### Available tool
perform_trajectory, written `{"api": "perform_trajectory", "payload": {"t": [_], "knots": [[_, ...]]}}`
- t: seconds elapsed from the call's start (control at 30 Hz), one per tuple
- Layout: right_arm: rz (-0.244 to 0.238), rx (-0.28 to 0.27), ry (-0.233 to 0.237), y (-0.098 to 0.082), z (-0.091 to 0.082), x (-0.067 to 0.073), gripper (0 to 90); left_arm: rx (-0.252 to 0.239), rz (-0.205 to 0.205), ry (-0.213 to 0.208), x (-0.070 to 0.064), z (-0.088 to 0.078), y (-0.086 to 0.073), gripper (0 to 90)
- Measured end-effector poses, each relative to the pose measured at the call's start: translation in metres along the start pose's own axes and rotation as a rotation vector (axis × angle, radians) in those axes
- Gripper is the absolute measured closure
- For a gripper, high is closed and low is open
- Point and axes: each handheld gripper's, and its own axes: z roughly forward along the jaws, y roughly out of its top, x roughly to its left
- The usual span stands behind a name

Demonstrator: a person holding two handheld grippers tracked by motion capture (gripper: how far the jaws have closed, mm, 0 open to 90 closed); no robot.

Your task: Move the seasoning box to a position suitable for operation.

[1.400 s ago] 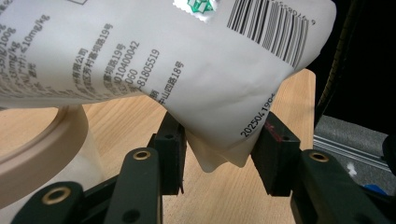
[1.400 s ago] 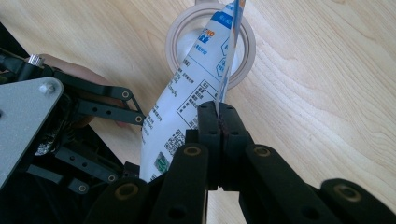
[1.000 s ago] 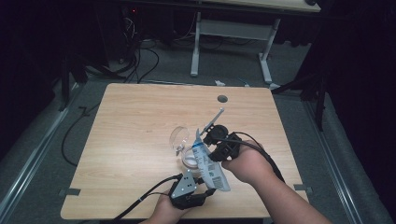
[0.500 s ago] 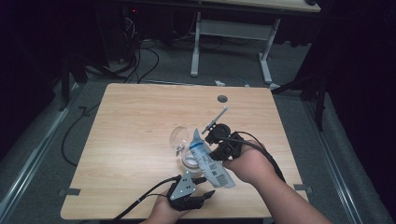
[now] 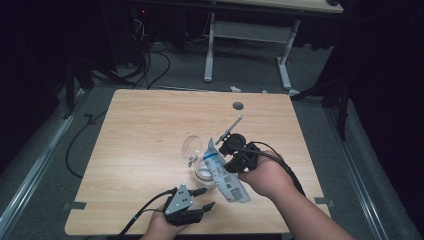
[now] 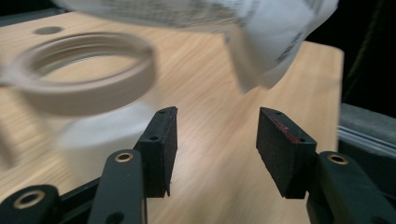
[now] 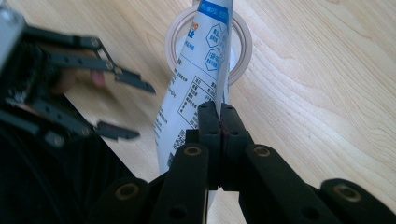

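Observation:
A clear jar (image 5: pixel 202 173) with a wide white rim (image 6: pixel 84 88) stands near the table's front middle. Over it slants a white and blue printed pouch (image 5: pixel 223 175), its top end above the jar mouth (image 7: pixel 243 51). My right gripper (image 5: pixel 226 150) is shut on the pouch's edge (image 7: pixel 205 70), jaws pressed together on the film. My left gripper (image 5: pixel 205 198) sits by the front edge, just short of the jar. Its jaws have just been opening, and its pads (image 6: pixel 161 140) stand apart with nothing between them. It also shows at the left of the right gripper view (image 7: pixel 140 112).
A clear round thing (image 5: pixel 191 148) leans beside the jar on its far left. A thin grey rod (image 5: pixel 232 125) lies behind the right gripper. The wooden table (image 5: pixel 150 125) has a cable hole (image 5: pixel 238 106) near its far edge. Cables and a desk frame stand beyond.
My left gripper has drawn back from the jar and pouch toward the front left, and its jaws have spread. The right gripper and pouch have stayed in place.

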Motion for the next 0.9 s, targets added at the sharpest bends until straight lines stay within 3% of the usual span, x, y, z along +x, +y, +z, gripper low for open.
{"api": "perform_trajectory", "payload": {"t": [0.03,0.13,0.17,0.23,0.33,0.43,0.5,0.53,0.7,0.9], "knots": [[0.003,0.002,-0.002,0.001,0.0,0.001,90.0,-0.011,0.0,0.024,0.01,-0.01,0.005,48.6],[-0.006,0.0,-0.005,0.001,0.001,0.0,90.0,-0.019,0.002,0.048,0.018,-0.018,0.009,48.6],[-0.003,-0.001,-0.006,0.0,0.002,-0.001,90.0,-0.028,0.015,0.075,0.03,-0.029,0.013,48.7],[0.0,0.0,-0.006,0.0,0.002,-0.001,90.0,-0.044,0.024,0.102,0.04,-0.038,0.017,48.7],[-0.001,0.001,-0.004,-0.001,0.002,-0.001,90.0,-0.055,0.027,0.132,0.051,-0.046,0.021,48.8],[-0.006,-0.002,-0.001,-0.002,0.004,-0.001,90.0,-0.086,0.034,0.193,0.068,-0.055,0.03,48.8],[-0.007,-0.005,0.001,-0.003,0.004,-0.001,90.0,-0.101,0.018,0.201,0.071,-0.057,0.033,48.9],[-0.005,-0.008,0.003,-0.003,0.004,-0.001,90.0,-0.133,0.002,0.206,0.073,-0.059,0.038,49.0],[-0.008,-0.011,-0.002,-0.004,0.004,-0.002,90.0,-0.14,0.023,0.221,0.074,-0.059,0.039,48.9],[-0.006,-0.008,0.001,-0.007,0.004,-0.003,90.0,-0.143,0.009,0.218,0.076,-0.06,0.04,48.7]]}}
